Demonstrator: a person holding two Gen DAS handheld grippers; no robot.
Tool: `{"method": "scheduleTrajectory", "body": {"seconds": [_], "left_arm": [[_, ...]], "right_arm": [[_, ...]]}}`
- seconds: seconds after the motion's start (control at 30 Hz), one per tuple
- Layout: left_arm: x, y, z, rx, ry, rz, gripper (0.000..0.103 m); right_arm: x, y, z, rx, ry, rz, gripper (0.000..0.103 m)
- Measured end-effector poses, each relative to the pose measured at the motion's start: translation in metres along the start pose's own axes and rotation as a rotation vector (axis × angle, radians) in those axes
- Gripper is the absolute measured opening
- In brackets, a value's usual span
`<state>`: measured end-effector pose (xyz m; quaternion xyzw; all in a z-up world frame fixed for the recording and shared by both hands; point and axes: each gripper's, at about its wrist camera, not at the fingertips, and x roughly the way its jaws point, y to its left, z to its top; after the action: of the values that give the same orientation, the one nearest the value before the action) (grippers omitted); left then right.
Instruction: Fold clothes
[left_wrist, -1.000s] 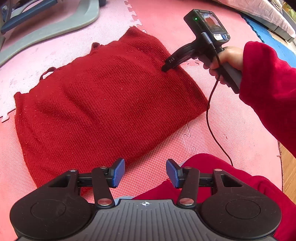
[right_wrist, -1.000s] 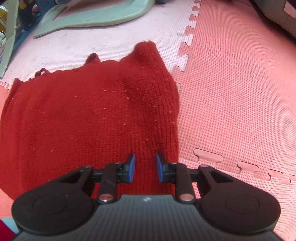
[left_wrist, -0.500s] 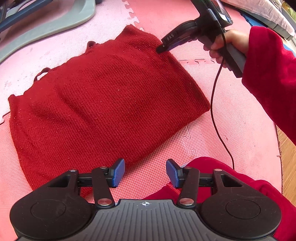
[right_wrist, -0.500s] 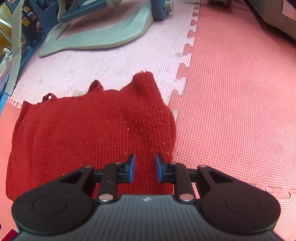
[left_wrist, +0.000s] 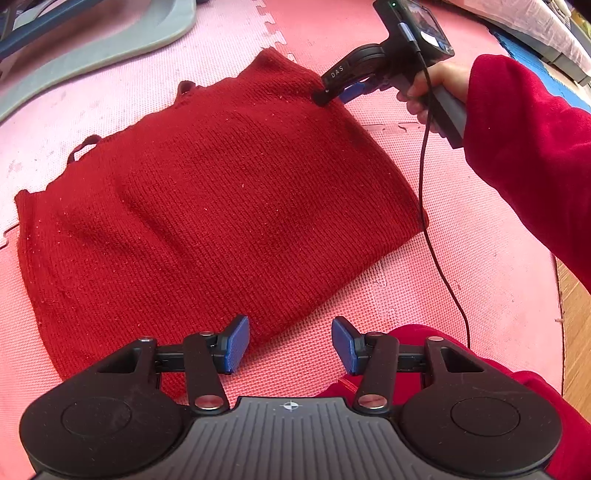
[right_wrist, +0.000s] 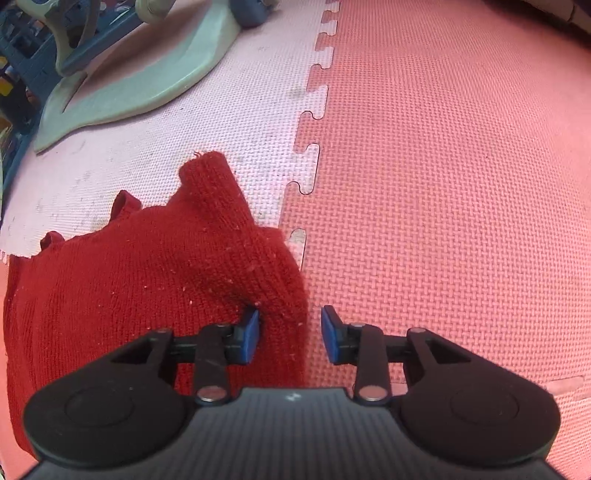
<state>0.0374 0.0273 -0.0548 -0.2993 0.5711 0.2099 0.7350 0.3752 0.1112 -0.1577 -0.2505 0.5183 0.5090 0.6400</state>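
A dark red knitted garment (left_wrist: 221, 199) lies spread flat on the pink foam floor mat (left_wrist: 480, 266); it also shows in the right wrist view (right_wrist: 147, 280). My left gripper (left_wrist: 290, 345) is open and empty, hovering just above the garment's near edge. My right gripper (right_wrist: 290, 335) is open, low at the garment's far right edge, its left pad (right_wrist: 252, 334) pressing into the knit and the edge lying between the jaws. In the left wrist view the right gripper (left_wrist: 334, 94) sits at that same edge, held by a hand in a red sleeve (left_wrist: 528, 147).
A grey-green plastic base (right_wrist: 122, 81) lies on the pale mat beyond the garment. A black cable (left_wrist: 436, 236) hangs from the right gripper across the mat. Wooden floor (left_wrist: 576, 332) begins at the mat's right edge. My red-clad knee (left_wrist: 498, 373) is near the left gripper.
My right gripper opened wider and dropped down onto the garment's right edge. My left gripper stayed open and nearly still.
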Motion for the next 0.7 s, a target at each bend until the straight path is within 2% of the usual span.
{"method": "scheduleTrajectory", "body": {"seconds": [0.27,0.4,0.5,0.57,0.7], "left_arm": [[0.003,0.003,0.012,-0.015,0.023,-0.02,0.052],[0.004,0.004,0.022,-0.015,0.033,-0.011,0.052],[0.008,0.006,0.028,-0.017,0.044,-0.009,0.052],[0.009,0.008,0.031,-0.02,0.05,-0.01,0.052],[0.012,0.014,0.035,-0.013,0.052,-0.008,0.052]], "right_arm": [[-0.029,0.037,0.02,-0.144,-0.082,-0.011,0.034],[-0.007,0.059,0.04,-0.214,-0.06,0.039,0.034],[0.019,0.068,0.047,-0.259,-0.032,0.007,0.034],[0.034,0.064,0.051,-0.249,-0.011,-0.017,0.033],[0.046,0.039,0.059,-0.17,0.005,0.027,0.028]]}}
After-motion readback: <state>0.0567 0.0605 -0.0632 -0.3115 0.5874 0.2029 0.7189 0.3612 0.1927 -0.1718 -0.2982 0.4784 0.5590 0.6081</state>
